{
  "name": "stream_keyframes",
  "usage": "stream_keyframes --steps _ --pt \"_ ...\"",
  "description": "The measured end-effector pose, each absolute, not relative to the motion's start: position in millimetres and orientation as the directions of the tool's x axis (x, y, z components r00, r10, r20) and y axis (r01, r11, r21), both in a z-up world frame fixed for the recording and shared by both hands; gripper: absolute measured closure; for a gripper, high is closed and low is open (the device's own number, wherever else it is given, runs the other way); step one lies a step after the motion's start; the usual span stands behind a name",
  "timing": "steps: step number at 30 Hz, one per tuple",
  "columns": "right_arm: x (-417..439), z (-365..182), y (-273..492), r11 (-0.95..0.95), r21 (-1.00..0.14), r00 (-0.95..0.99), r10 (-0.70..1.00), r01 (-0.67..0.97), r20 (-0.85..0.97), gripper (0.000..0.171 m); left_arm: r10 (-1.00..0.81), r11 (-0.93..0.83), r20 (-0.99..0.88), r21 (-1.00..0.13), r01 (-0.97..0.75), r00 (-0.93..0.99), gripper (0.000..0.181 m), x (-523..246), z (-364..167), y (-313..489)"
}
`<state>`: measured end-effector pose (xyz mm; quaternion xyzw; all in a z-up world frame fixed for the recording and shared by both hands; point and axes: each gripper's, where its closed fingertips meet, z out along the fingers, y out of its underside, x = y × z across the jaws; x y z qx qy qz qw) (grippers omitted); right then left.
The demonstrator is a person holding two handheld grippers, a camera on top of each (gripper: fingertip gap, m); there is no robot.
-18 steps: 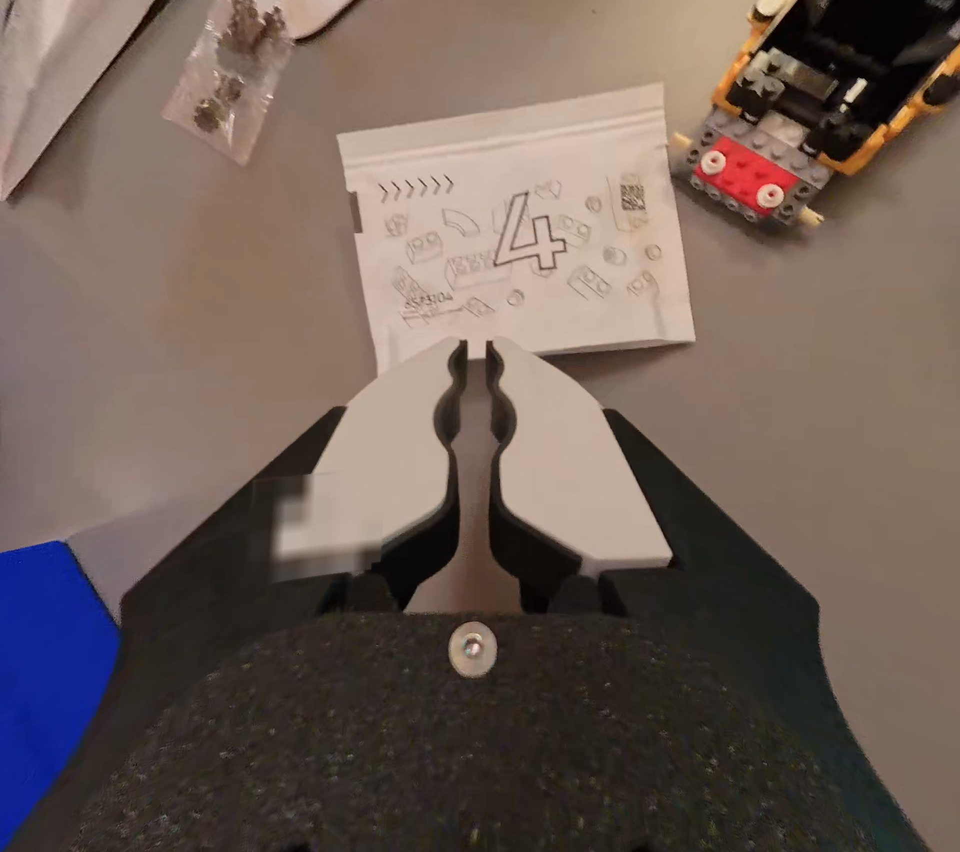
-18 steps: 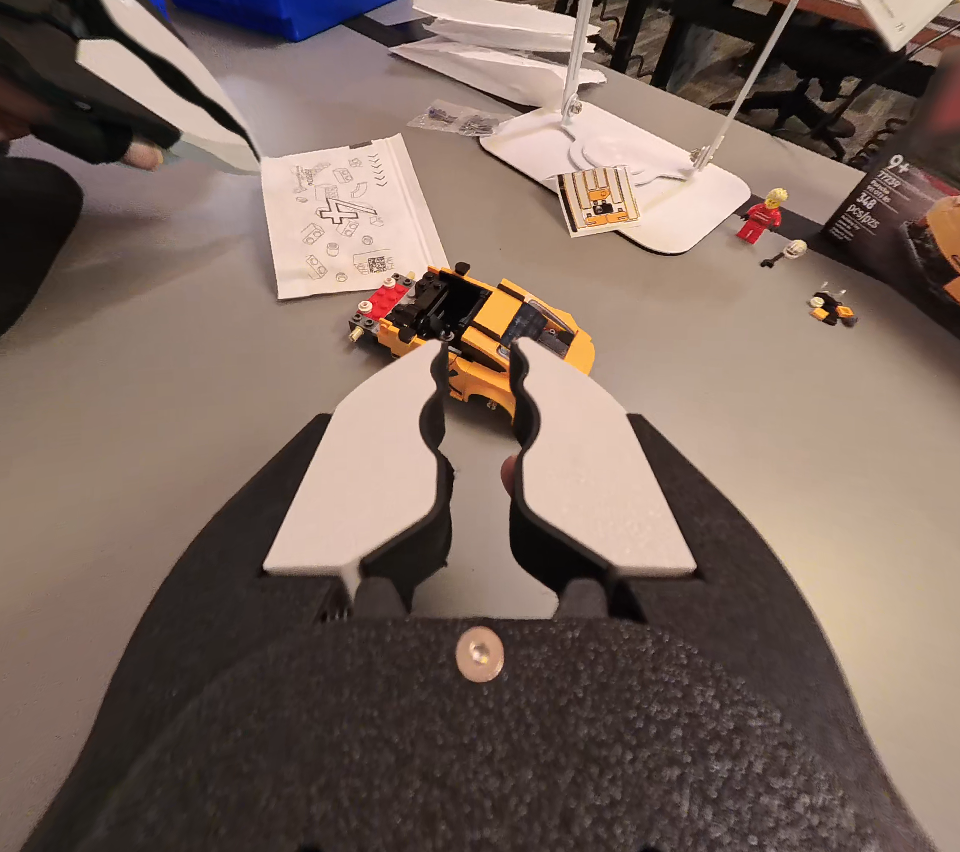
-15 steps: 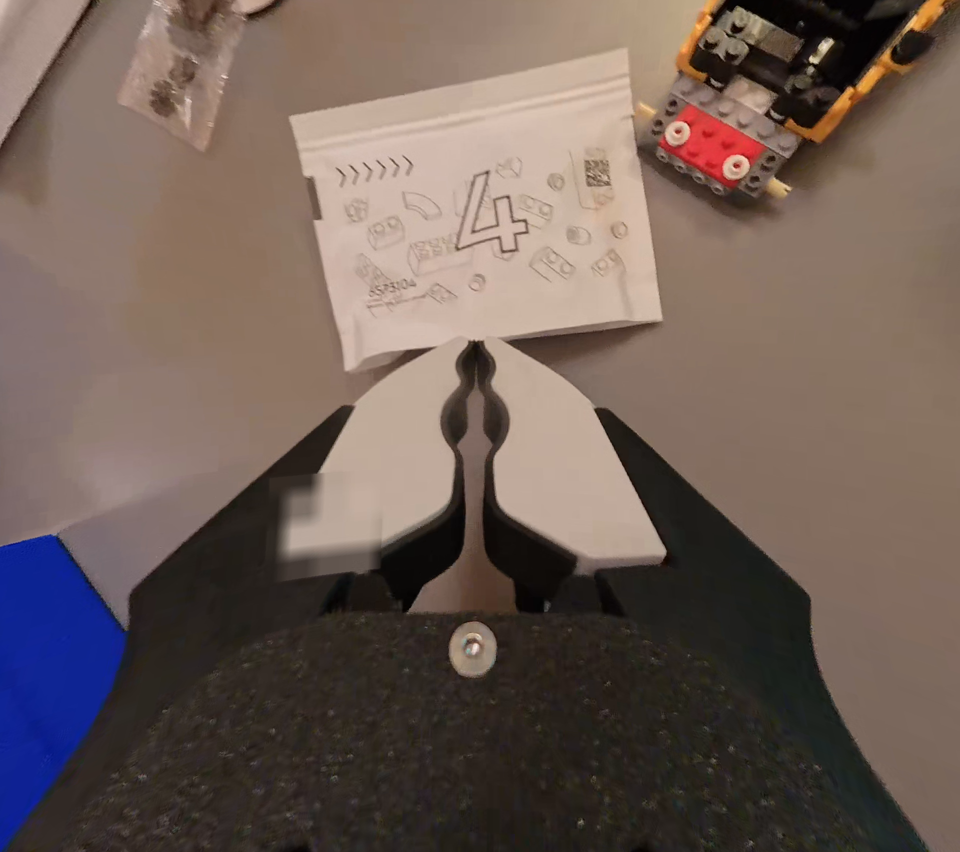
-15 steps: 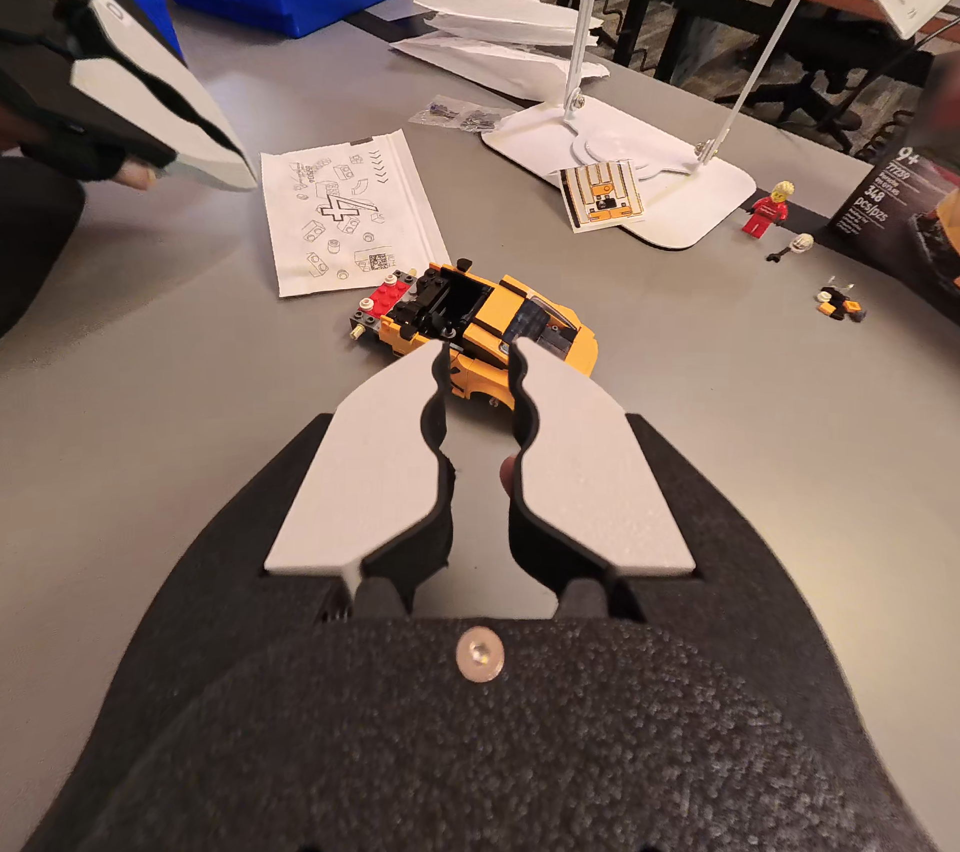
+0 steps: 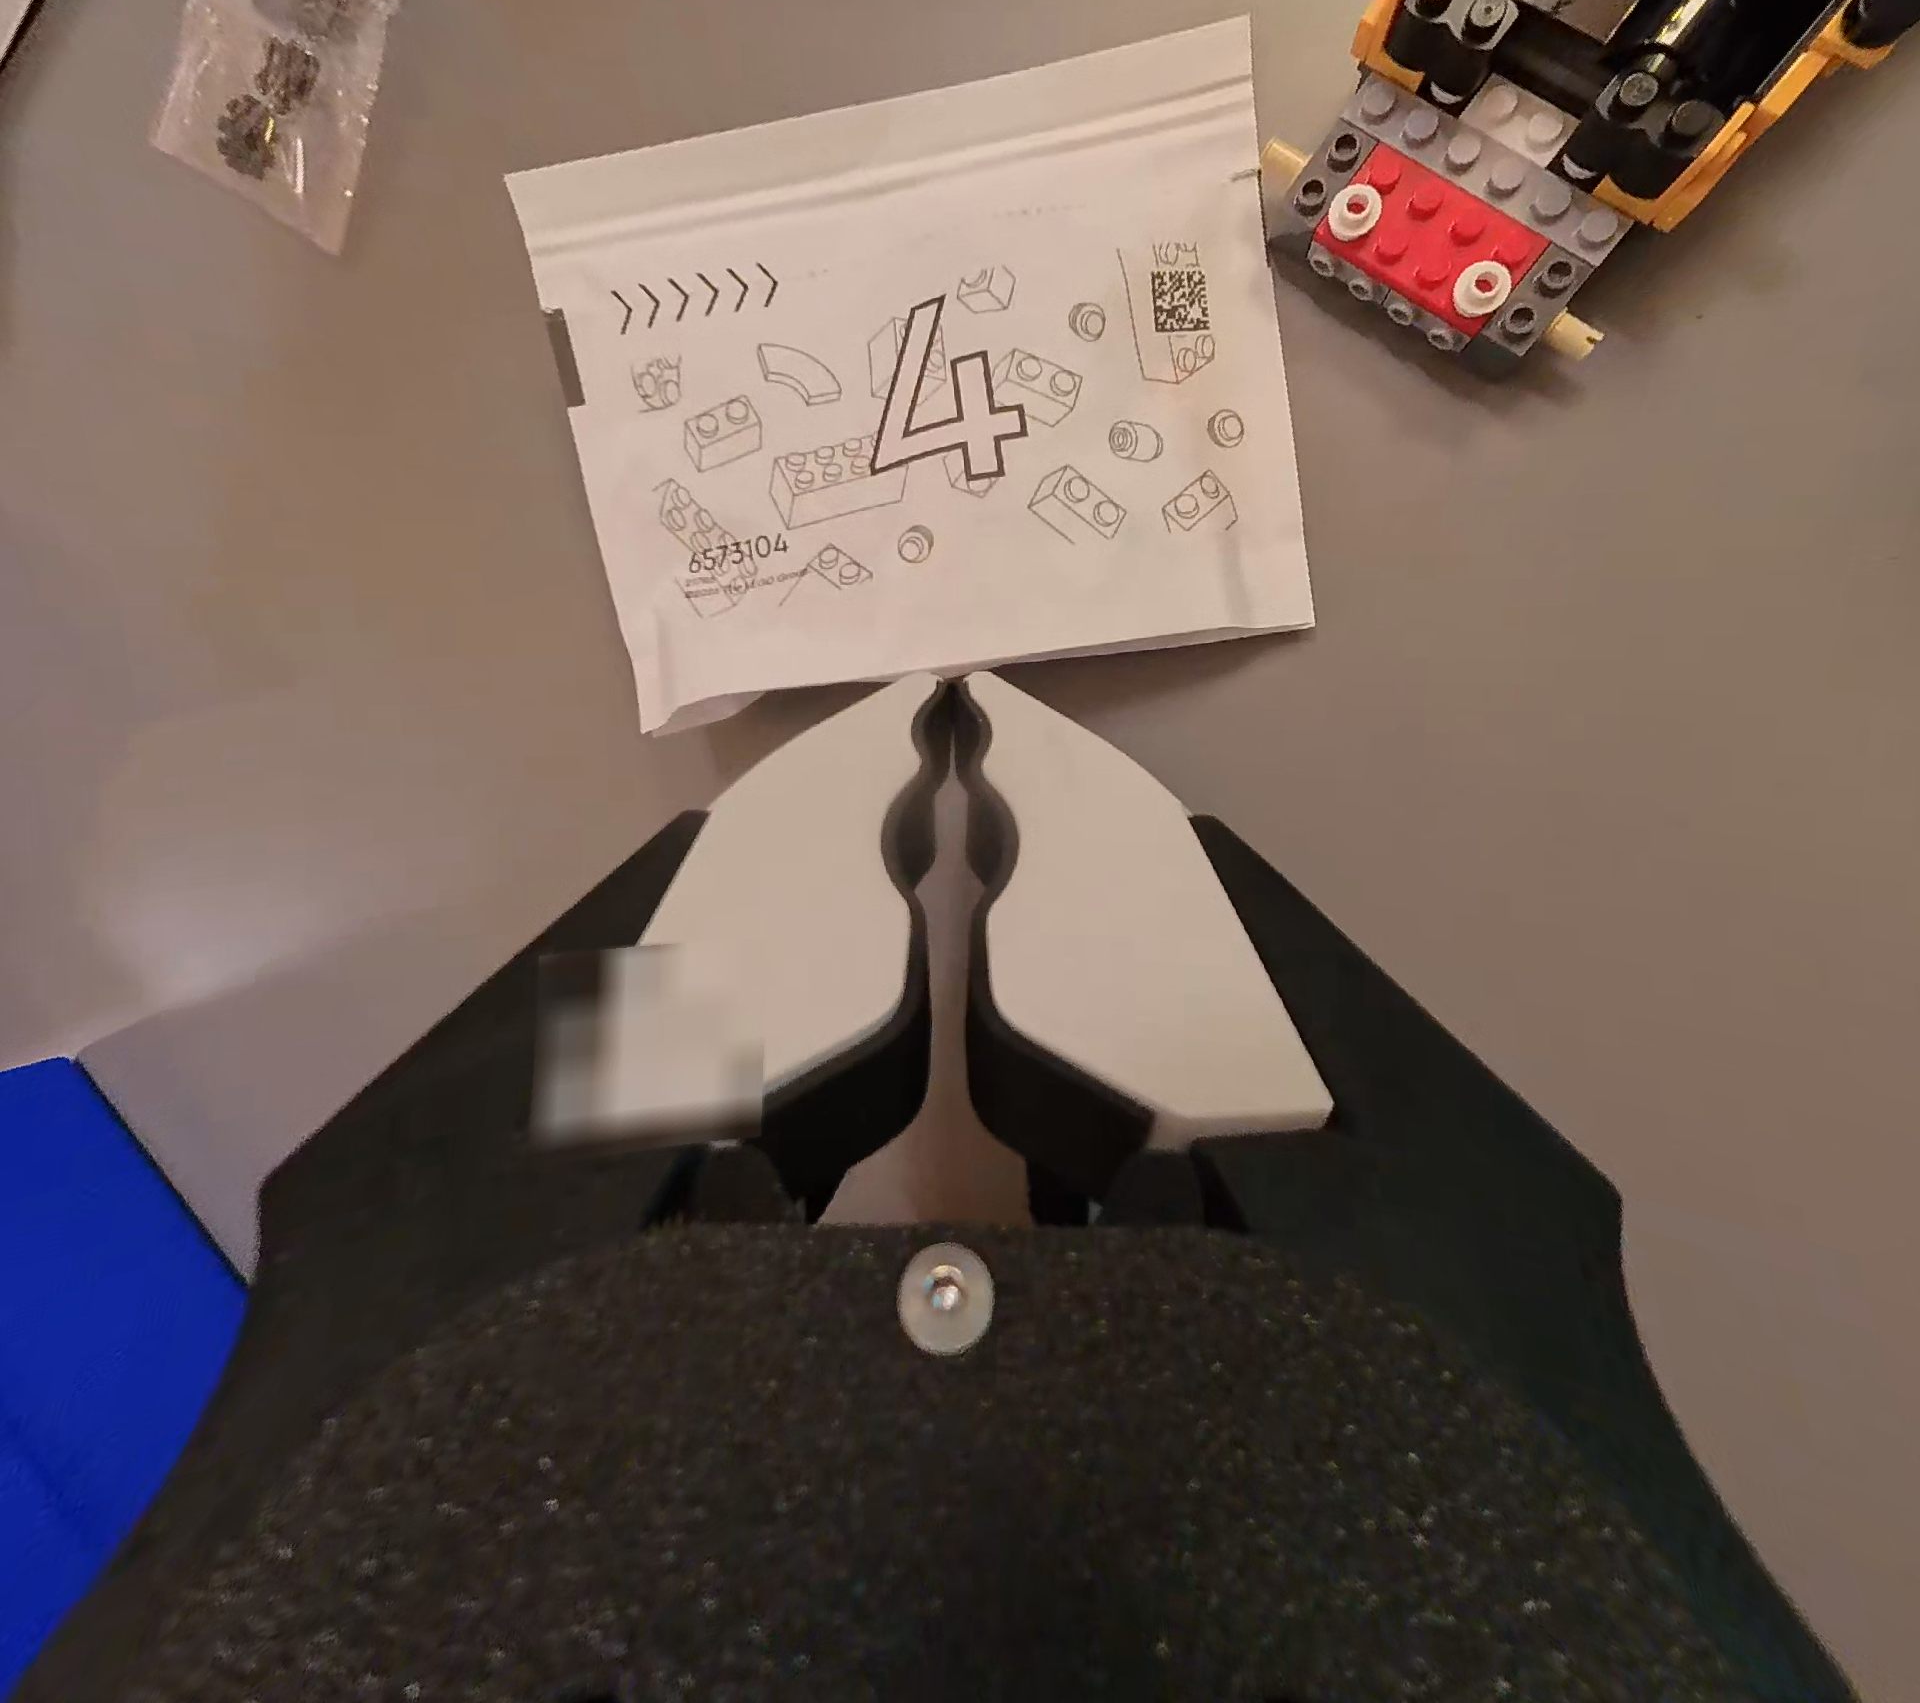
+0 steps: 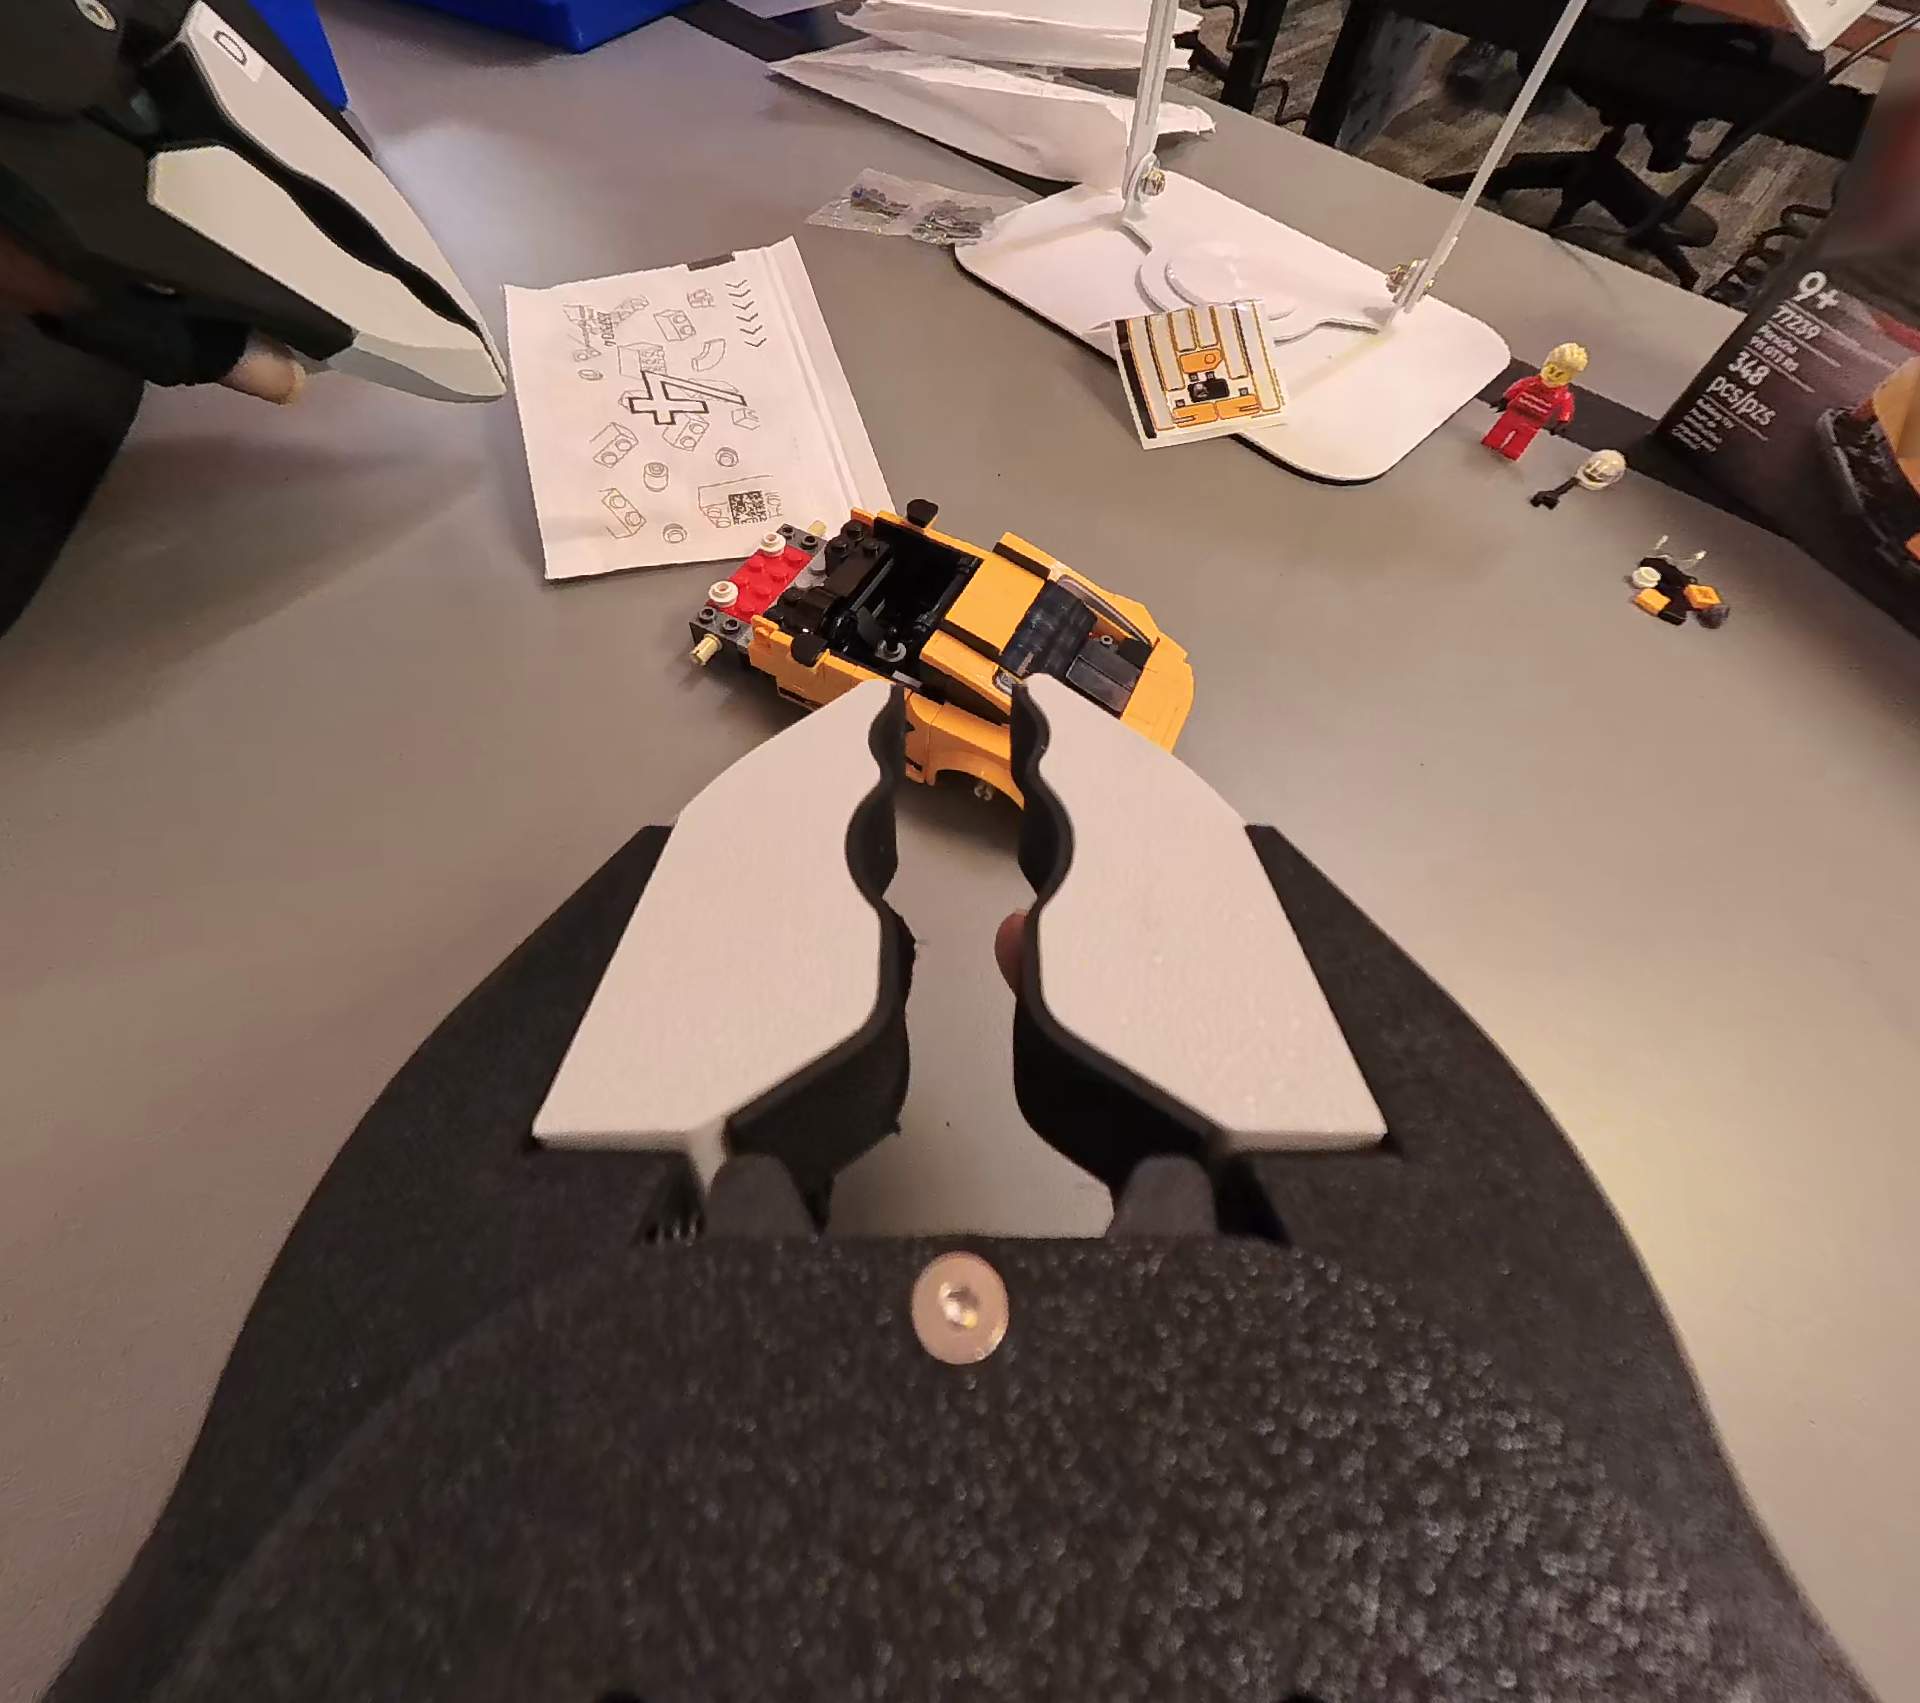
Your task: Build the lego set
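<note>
Far left, at 8 o'clock of the left wrist view: a corner of one blue plastic bin (image 5: 62, 1290). Up at 11 o'clock: one clear plastic pouch of small dark parts (image 5: 281, 22), lying on the grey desk (image 5: 312, 562). Dead centre: one flat white paper parts bag printed with brick outlines (image 5: 914, 406), sealed by the look of its top strip, with the left gripper (image 5: 948, 689) at its near, 6 o'clock edge. Closed up since half a second ago: fingers tip to tip now instead of slightly apart, and drawn nearer the bag. No telling whether pinched on paper or merely closed beside it; most likely a first grip on the edge, ready for lifting and opening the next batch of parts. At 1 o'clock, just beside the bag's right edge: one half-built yellow-and-black brick car (image 5: 1558, 43), red-plated end toward the bag. Over in the right wrist view: the right gripper (image 6: 954, 697) hovering at the car's near side, much as before, fingers narrowly apart and holding nothing. Further right, from 1 to 3 o'clock: one white stand base (image 6: 1351, 365) carrying one yellow-striped sticker sheet (image 6: 1205, 375), then one red minifigure (image 6: 1527, 406), one small white helmet (image 6: 1600, 469), one little heap of orange and black pieces (image 6: 1678, 599), one dark cardboard box (image 6: 1808, 427).
</note>
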<state>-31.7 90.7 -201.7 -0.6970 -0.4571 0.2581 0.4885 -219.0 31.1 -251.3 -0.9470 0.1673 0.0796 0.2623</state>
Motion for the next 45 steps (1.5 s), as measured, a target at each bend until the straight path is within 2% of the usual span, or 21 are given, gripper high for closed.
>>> stream_keyframes --steps 8,12,15,21,26,32,45 --pt "-32 -203 90 -0.107 -0.915 0.449 0.889 0.388 0.087 0.153 -0.250 -0.787 -0.247 -0.511 -0.345 0.936 0.181 -219 -246 37" --pt "-33 -204 90 -0.108 -0.914 0.447 0.890 0.391 0.086 0.153 -0.160 -0.679 -0.238 -0.678 -0.282 0.958 0.181 -219 -214 64" --pt "-33 -204 89 -0.106 -0.914 0.445 0.891 0.392 0.087 0.153 -0.097 -0.524 -0.188 -0.825 -0.211 0.977 0.181 -217 -172 88" --pt "-34 -205 90 -0.108 -0.914 0.447 0.890 0.390 0.085 0.153 0.051 -0.251 -0.154 -0.958 -0.136 0.987 0.181 -228 -89 125" --pt "-33 -204 90 -0.104 -0.917 0.448 0.890 0.385 0.088 0.153 0.153 -0.151 -0.147 -0.981 -0.124 0.977 0.181 -243 -56 160" --pt "-34 -203 89 -0.095 -0.918 0.443 0.892 0.386 0.094 0.154 0.228 -0.151 -0.137 -0.983 -0.104 0.964 0.181 -261 -56 190" --pt "-35 -204 88 -0.087 -0.918 0.440 0.892 0.388 0.101 0.154 0.195 -0.182 -0.135 -0.978 -0.099 0.972 0.181 -257 -67 197"
